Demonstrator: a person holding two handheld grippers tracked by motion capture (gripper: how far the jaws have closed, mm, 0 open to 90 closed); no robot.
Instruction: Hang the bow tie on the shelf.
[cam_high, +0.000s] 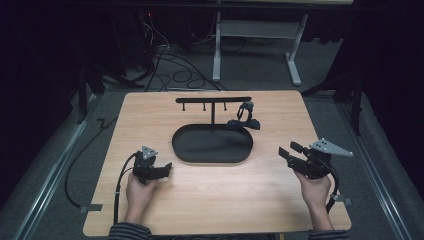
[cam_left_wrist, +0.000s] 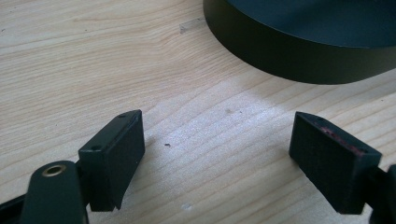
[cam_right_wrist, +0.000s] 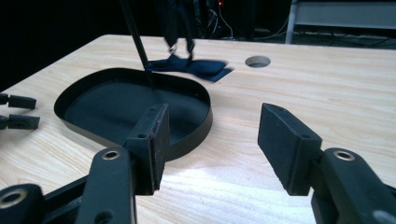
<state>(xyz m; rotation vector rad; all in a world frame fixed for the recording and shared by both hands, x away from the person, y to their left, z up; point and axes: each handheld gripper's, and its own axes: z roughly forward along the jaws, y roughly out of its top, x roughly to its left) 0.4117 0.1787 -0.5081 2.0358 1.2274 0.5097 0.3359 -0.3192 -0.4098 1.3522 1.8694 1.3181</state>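
Presently: Both Sets of Fingers Held Wide Beside the Black Tray

Presently, a wooden table (cam_high: 215, 200) is seen from the high view, with a black oval tray (cam_high: 212, 144) set at its middle. A thin black stand (cam_high: 213, 101) with a crossbar is raised from the tray's twelve o'clock edge, and three small hooks are hung beneath the bar. A dark strapped item (cam_high: 244, 119) is draped from the bar's three o'clock end, its lower part laid on the table just beside the tray at about one o'clock.

The left gripper (cam_high: 162, 169) is held by the left hand (cam_high: 140, 192) at about eight o'clock from the tray, near its rim but apart from it. In the left gripper view its fingers (cam_left_wrist: 112, 156) are spread wide over bare wood, nothing being held between them, and the tray wall (cam_left_wrist: 299, 58) is seen ahead at one o'clock.

The right gripper (cam_high: 290, 151) is held by the right hand (cam_high: 314, 187) at about four o'clock from the tray, well apart from the left one. In the right gripper view its fingers (cam_right_wrist: 287, 144) are likewise parted widely, with only table between them and nothing gripped. The tray (cam_right_wrist: 187, 133) lies ahead at eleven o'clock, the dark strapped item (cam_right_wrist: 196, 66) is seen beyond it, and a round hole (cam_right_wrist: 258, 61) in the table is seen at twelve o'clock.
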